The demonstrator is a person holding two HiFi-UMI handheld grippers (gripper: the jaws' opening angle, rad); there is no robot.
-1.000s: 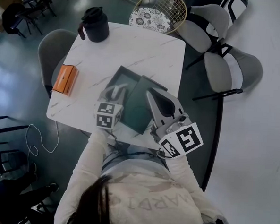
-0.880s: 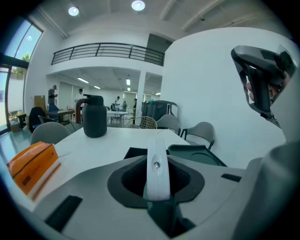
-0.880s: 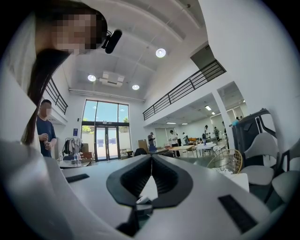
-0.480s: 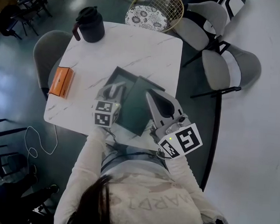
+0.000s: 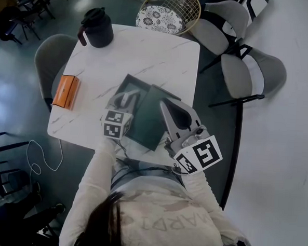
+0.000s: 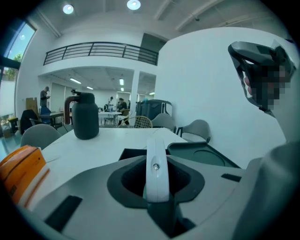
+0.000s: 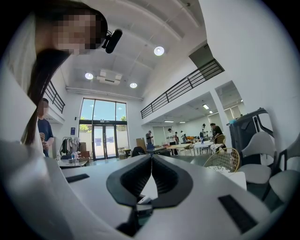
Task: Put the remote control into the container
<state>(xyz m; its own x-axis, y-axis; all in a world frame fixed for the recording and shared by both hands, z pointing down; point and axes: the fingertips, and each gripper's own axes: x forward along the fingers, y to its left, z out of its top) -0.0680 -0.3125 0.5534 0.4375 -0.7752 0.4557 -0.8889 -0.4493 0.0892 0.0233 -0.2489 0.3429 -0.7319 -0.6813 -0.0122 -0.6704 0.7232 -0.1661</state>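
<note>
Head view shows us the white marble tabletop (image 5: 158,58) with the dark, open container (image 5: 138,80) near its front edge and the container's lid (image 5: 153,117) lying flat just beside it on the right. The left claw (image 5: 125,98) hangs at the container's near-left rim. In the left gripper view the same claw (image 6: 156,180) is closed to a middling width on the white remote control (image 6: 156,152). The remote stands on its thin edge, gripped at both flat sides and poking out ahead of the pads. Beyond it we see the container's dark opening (image 6: 133,153) and the lid (image 6: 197,154) with a round relief on it.

The right claw (image 5: 164,103) sits above the lid. Its own view shows the jaws (image 7: 151,158) pressed together with nothing between them, aimed up into the room.

We judge the carry to be almost done and the placing step in hand. The next move calls for bringing the remote fully over the opening, lowering it inside the walls, then spreading the jaws to let it go.

As for writing, we find little. The cubes carry only square black-and-white markers. The orange box (image 5: 66,91) and the dark jug (image 5: 97,28) show no label we can read. The lettering on the person's top (image 5: 163,222) is upside down and partly covered, so we leave it unread.
</note>
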